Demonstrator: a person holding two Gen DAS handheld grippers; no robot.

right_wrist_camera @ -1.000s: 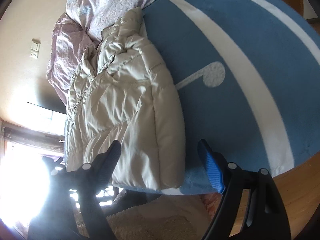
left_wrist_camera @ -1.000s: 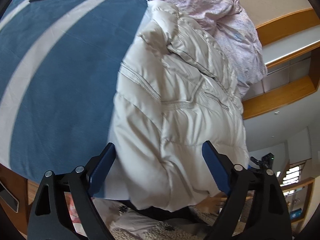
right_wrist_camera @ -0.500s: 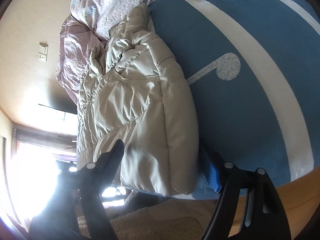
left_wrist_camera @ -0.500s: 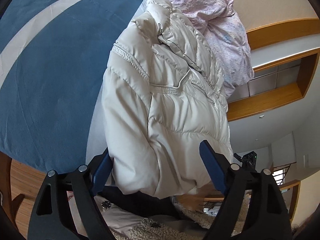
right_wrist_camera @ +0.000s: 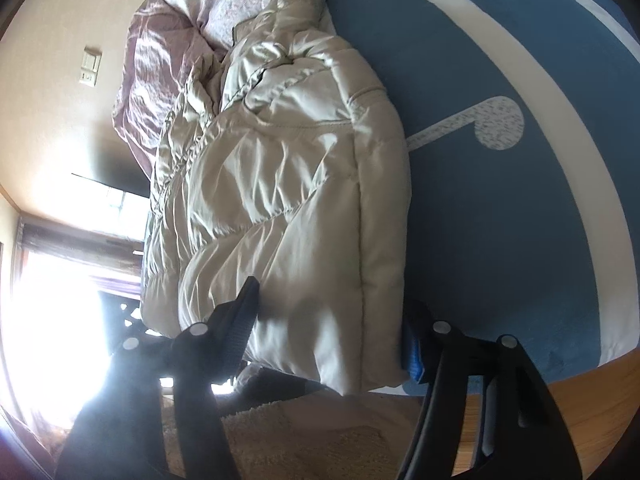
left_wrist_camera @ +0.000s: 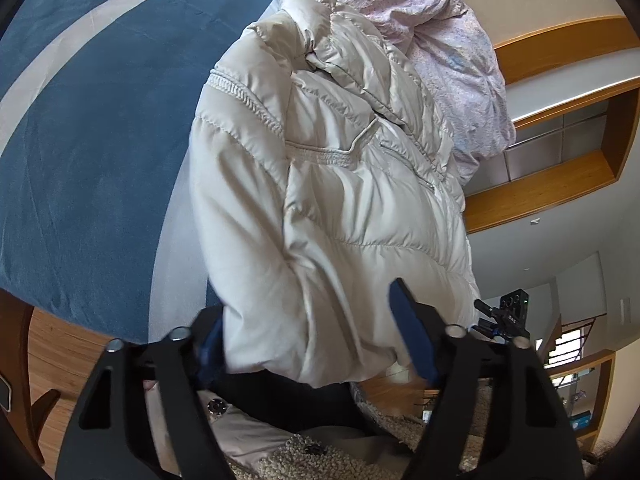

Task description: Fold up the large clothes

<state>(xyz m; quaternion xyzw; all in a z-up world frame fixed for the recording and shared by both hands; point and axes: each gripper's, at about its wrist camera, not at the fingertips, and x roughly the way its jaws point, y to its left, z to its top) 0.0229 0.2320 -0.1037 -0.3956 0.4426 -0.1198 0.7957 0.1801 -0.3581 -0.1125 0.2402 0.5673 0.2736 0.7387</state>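
Left wrist view: the left gripper (left_wrist_camera: 310,332) has just been narrowing around the puffy cream jacket's (left_wrist_camera: 340,184) near hem on the blue bedspread (left_wrist_camera: 88,152); the right gripper (right_wrist_camera: 328,320) likewise, both bracketing but not visibly pinching, so I'd say the fold lift comes next

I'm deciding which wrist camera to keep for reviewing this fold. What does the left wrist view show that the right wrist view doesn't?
Only the left wrist view shows the wooden wall shelves and a small black camera device. Only the right wrist view shows the music-note print, a wall switch and a bright window. Both show the cream puffer jacket on the blue bedcover, the pink quilt, and a gripper straddling the jacket's near hem.
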